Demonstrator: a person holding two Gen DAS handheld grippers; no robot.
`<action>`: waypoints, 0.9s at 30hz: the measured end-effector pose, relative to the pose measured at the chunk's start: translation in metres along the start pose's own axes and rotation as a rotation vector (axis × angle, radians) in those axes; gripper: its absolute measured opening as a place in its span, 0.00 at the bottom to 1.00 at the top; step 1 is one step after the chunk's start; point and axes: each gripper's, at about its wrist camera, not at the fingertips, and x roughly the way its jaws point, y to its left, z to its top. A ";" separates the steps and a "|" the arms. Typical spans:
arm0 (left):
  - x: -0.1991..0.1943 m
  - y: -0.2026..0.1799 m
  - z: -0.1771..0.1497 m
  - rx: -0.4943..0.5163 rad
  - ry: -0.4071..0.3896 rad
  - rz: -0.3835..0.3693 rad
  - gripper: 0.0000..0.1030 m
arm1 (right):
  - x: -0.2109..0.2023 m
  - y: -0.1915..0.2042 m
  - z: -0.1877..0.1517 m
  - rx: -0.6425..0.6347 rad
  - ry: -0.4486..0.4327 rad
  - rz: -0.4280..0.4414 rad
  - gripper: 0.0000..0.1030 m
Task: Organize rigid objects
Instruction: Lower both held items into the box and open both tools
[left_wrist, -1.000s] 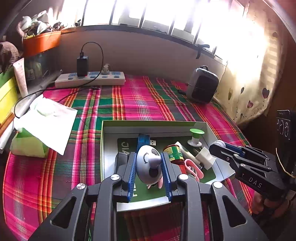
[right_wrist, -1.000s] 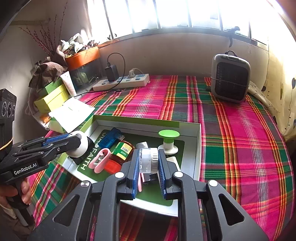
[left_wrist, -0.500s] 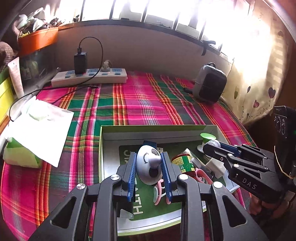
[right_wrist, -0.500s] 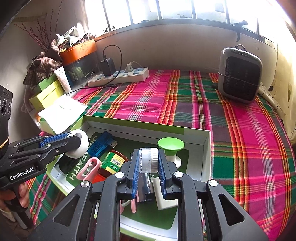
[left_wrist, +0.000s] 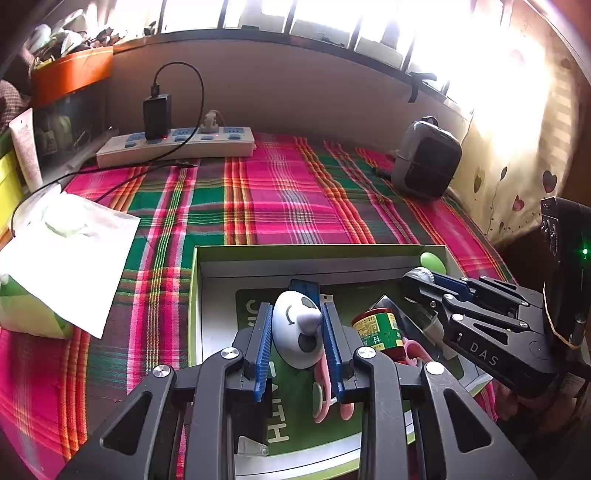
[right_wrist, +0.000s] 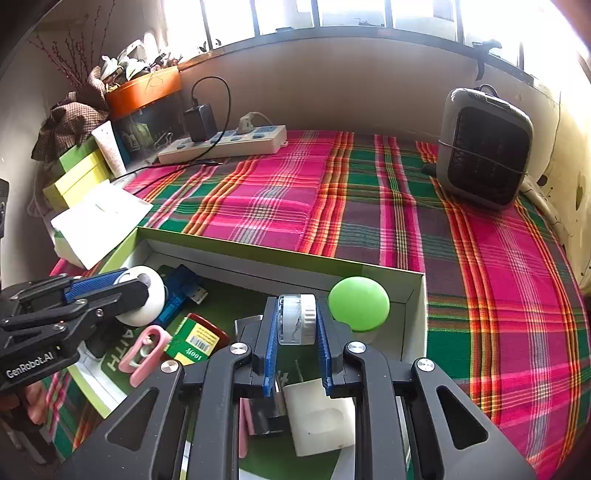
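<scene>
Left wrist view: my left gripper (left_wrist: 298, 334) clamps the white toy (left_wrist: 297, 334) over the tray (left_wrist: 258, 252), whose far rim lies ahead of my fingertips. My right gripper (right_wrist: 296, 328) pinches a clear roll (right_wrist: 296, 319), with the green knob (right_wrist: 359, 303) just right of my fingers. Bare plaid cloth (right_wrist: 295, 192) stretches beyond the rim.

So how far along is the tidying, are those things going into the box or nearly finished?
Hard to call the direction. Lying in the box already: a green jar, pink clip, blue stick, green knob and white block. In hand: the left gripper clamps a white egg-shaped toy, and the right gripper clamps a small clear cap, both over the box. Left: setting those two down.
</scene>
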 end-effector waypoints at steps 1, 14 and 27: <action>0.000 0.000 0.000 0.004 0.000 0.000 0.25 | 0.001 -0.001 0.000 0.002 0.002 0.002 0.19; 0.002 0.004 0.001 -0.020 -0.005 -0.004 0.25 | 0.008 0.001 0.000 -0.004 0.021 0.000 0.19; 0.001 0.006 0.002 -0.029 -0.003 -0.006 0.26 | 0.008 -0.001 -0.001 0.010 0.029 0.004 0.19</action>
